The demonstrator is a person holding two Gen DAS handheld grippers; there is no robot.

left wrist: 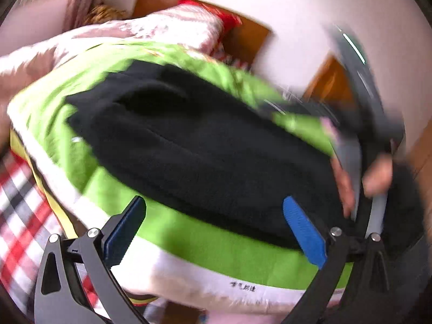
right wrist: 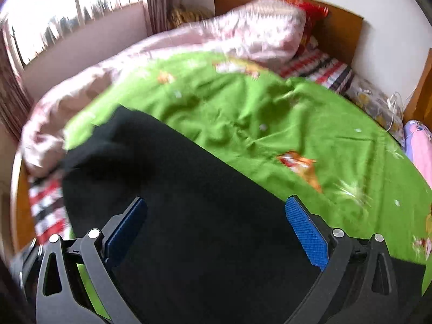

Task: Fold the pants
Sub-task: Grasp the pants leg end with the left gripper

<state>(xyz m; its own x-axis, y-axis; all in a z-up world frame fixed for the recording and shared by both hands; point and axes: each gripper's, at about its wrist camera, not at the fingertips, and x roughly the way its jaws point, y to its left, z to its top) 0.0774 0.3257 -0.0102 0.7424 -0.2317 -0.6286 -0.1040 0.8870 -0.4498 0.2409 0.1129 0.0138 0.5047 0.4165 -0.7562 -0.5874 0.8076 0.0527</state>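
Black pants [left wrist: 194,151] lie on a green blanket [left wrist: 54,113] on the bed. In the left wrist view my left gripper [left wrist: 214,226] is open, its blue pads wide apart, hovering at the near edge of the pants and holding nothing. At the right of that view a hand holds the other gripper [left wrist: 372,145], blurred. In the right wrist view the pants [right wrist: 189,216] fill the lower half, and my right gripper [right wrist: 216,229] is open over them, empty. Both views are motion-blurred.
A pink quilt [right wrist: 243,35] is bunched at the far side of the bed by the wooden headboard [right wrist: 337,32]. A red checked sheet [left wrist: 19,202] shows at the bed's edge. A window [right wrist: 67,19] is far left. A cable and patterned pillow [right wrist: 378,105] lie far right.
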